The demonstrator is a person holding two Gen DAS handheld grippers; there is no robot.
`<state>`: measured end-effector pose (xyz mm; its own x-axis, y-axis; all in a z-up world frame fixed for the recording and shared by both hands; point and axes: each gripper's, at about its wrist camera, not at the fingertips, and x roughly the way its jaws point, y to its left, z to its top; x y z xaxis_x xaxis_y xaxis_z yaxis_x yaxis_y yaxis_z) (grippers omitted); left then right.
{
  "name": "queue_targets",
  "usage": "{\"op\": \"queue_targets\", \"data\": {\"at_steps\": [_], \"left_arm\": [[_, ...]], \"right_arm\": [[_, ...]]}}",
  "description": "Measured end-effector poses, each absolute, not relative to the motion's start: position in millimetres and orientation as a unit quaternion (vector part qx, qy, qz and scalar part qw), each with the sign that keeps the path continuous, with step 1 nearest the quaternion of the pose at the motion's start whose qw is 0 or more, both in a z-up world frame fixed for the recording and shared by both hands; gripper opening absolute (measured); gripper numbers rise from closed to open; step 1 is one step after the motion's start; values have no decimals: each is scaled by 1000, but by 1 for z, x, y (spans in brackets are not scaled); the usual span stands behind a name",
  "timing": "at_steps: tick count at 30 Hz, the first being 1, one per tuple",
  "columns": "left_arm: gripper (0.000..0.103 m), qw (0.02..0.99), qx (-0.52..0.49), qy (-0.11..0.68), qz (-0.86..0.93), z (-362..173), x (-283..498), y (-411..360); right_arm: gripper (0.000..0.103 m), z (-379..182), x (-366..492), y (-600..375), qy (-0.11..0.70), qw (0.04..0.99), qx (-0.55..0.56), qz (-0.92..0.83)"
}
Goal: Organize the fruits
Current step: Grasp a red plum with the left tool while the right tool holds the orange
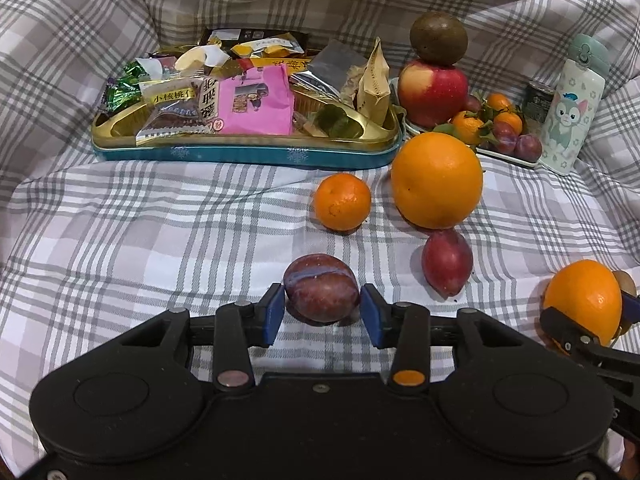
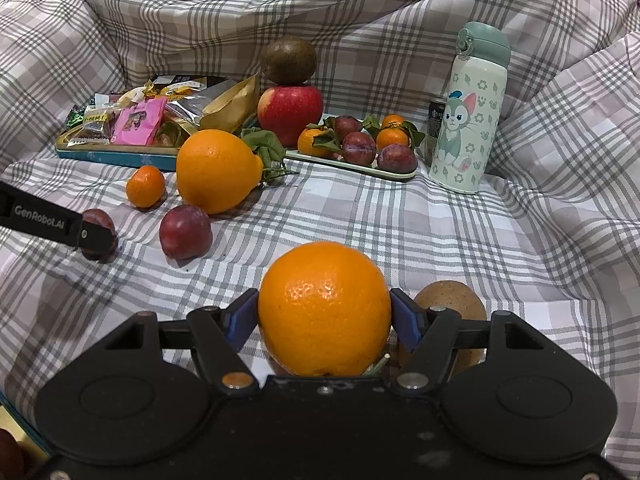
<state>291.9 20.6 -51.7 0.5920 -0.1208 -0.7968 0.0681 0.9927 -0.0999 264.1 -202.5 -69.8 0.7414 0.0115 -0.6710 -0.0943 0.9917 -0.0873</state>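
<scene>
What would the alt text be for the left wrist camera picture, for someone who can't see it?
The left tool sits open around a purple plum on a checked cloth, its blue pads just clear of the fruit. Beyond lie a mandarin, a large orange and a red plum, with a snack tray behind them.

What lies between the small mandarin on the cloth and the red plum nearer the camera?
Only bare checked cloth lies between the mandarin and the red plum; the big orange stands beside that gap. The left wrist view shows it.
</scene>
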Motion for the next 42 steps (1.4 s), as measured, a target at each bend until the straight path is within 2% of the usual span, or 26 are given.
{"op": "queue_targets", "data": {"at_steps": [26, 42], "left_arm": [[51, 888, -46, 456, -51, -59, 326, 13], [49, 895, -52, 436, -82, -38, 292, 18]], "right_arm": [[71, -68, 260, -201, 358, 931, -61, 32], [70, -62, 247, -195, 377, 924, -30, 61]]}}
